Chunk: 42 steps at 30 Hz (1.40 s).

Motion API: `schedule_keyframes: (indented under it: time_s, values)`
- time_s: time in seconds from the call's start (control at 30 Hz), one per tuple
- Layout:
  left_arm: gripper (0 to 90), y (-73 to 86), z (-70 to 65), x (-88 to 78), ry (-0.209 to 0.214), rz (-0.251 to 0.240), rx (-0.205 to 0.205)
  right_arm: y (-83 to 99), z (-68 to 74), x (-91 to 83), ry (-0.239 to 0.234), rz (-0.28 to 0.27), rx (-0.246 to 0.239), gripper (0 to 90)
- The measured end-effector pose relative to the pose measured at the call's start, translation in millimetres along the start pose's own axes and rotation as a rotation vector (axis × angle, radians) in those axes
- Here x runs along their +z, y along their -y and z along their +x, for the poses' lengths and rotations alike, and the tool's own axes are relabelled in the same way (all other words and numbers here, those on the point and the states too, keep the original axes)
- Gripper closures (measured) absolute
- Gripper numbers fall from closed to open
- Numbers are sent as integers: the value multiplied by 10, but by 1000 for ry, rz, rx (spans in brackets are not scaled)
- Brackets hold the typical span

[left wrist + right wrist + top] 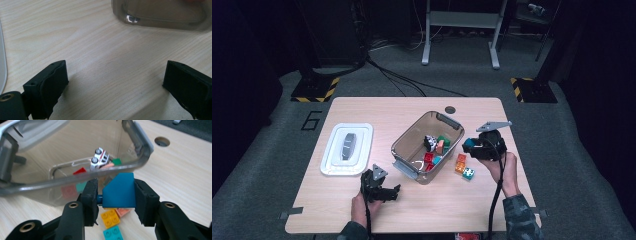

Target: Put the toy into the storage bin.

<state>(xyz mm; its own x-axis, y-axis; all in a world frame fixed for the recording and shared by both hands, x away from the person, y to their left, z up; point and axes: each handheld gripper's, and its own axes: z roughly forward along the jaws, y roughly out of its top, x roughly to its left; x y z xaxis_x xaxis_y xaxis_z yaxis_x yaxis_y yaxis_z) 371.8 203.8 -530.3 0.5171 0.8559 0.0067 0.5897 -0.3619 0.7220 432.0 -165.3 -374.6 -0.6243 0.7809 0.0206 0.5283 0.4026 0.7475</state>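
Blue plastic building block (pixel 119 190) sits clamped between the jaws of your right gripper (pixel 116 195), lifted beside the rim of the smoky translucent plastic bin (pixel 75 178). Several bricks and a small white toy car (pixel 99 157) already lie inside. Left on the pale wooden table (pixel 377 110) are an orange brick (pixel 109 218), a teal brick (pixel 113 233) and what looks like a salmon piece, partly hidden. Your left gripper (pixel 115 82) rests low over bare wood, jaws spread, holding nothing.
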Motion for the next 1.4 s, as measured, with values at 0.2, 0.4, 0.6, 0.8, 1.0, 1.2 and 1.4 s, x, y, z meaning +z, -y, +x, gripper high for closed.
schedule_keyframes:
  time_s: [0.2,0.4,0.6,0.8,1.0,1.2,1.4]
  values:
    - [54,0,0,0,0,0,0,-222,22,20,-10,-9,-16,571]
    - [54,0,1,0,0,0,0,-418,90,128,-31,-1,-46,571]
    - [54,0,0,0,0,1,-1,-511,175,335,-52,50,-72,570]
    - [54,0,0,-1,0,2,-1,-515,207,491,-66,102,-75,569]
    - [54,0,0,-1,0,2,-1,-486,198,524,-63,127,-78,566]
    - [54,0,0,-1,0,2,-1,-467,191,520,-63,137,-69,521]
    - [54,0,0,0,0,0,0,-443,200,465,-59,107,-52,328]
